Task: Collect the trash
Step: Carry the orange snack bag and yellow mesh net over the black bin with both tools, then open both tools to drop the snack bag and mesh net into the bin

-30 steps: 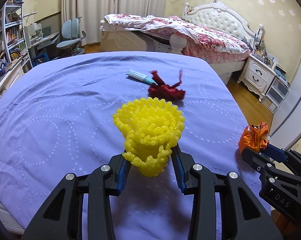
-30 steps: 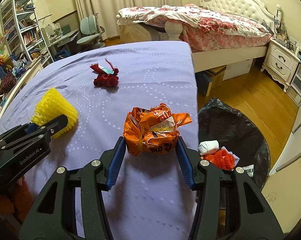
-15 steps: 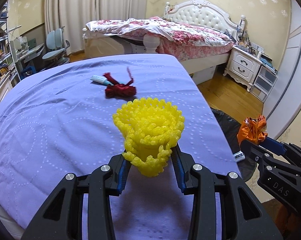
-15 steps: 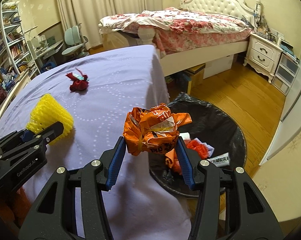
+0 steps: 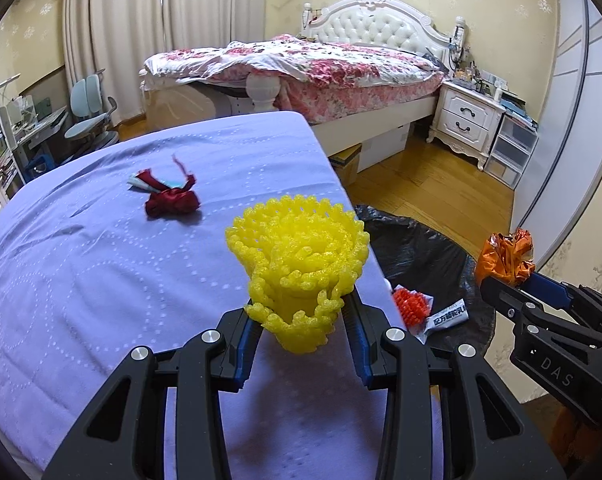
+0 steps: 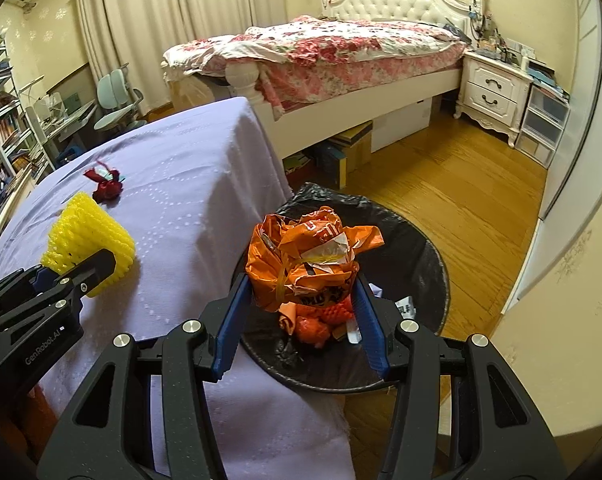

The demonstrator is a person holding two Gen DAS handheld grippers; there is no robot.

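My left gripper (image 5: pixel 301 312) is shut on a yellow foam fruit net (image 5: pixel 301 264), held above the right edge of the purple-covered table (image 5: pixel 101 300). My right gripper (image 6: pixel 301 292) is shut on a crumpled orange wrapper (image 6: pixel 305 256), which hangs over the black-lined trash bin (image 6: pixel 425 256) beside the table. From the left wrist view the wrapper (image 5: pixel 505 256) and the bin (image 5: pixel 421 256) show at the right. A red crumpled wrapper (image 5: pixel 173 202) lies on the table with a pale blue-white scrap under it.
Inside the bin lie orange foam netting (image 5: pixel 411 306), a printed packet (image 5: pixel 449 314) and other scraps. A bed (image 6: pixel 341 52) with floral bedding stands behind, a white nightstand (image 6: pixel 493 96) at the right, a desk chair (image 6: pixel 117 108) and shelves at the left. Wooden floor (image 6: pixel 461 192) surrounds the bin.
Both grippers have swung to the right with their loads. The orange wrapper has gone from above the table to above the bin; the yellow net has neared the table's right edge.
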